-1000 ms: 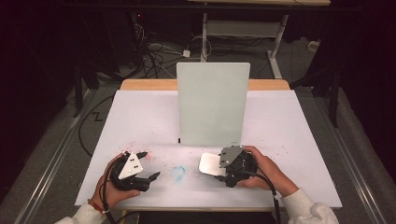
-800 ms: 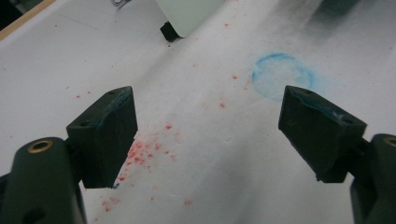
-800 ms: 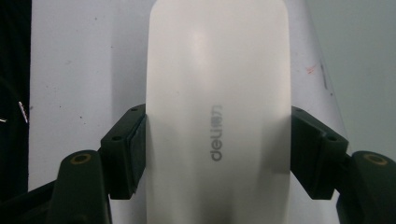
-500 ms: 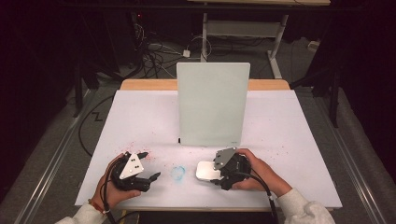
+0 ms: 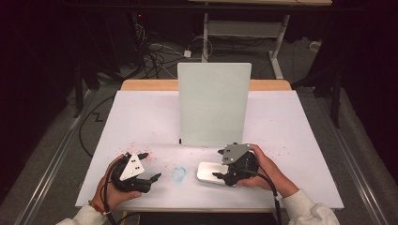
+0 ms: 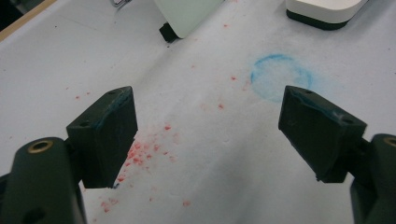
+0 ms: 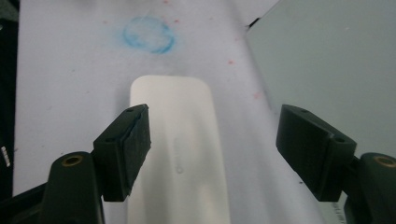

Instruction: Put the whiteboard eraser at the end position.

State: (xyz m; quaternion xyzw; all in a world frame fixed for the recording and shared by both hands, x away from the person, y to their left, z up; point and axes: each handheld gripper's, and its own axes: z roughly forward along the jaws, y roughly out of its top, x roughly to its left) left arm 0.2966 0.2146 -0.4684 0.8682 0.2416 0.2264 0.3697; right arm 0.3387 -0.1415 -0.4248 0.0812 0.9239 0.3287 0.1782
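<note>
A white, rounded-corner block [image 5: 204, 171] lies flat on the white table sheet [image 5: 291, 126], close to the near edge. My right gripper [image 5: 218, 164] is over its right end. In the right gripper view the block [image 7: 180, 154] runs away between the jaws of my right gripper [image 7: 215, 140]. Those jaws have just been opening; the pads stand off the block's sides, so it is open. My left gripper [image 5: 152, 165] rests at the near left, open, with bare table between the jaws of my left gripper [image 6: 210, 126]. A blue ring mark [image 5: 178, 173] lies between the two grippers.
An upright pale panel [image 5: 213, 105] stands mid-table just behind the block, its foot at the left corner [image 6: 167, 31]. Red specks [image 6: 140, 151] dot the sheet near my left gripper. Cables and desk legs lie on the floor beyond the table's far edge.
The right hand shifted the white block slightly toward the near edge. Its jaws, narrow before, now stand apart. The left gripper has not moved.
</note>
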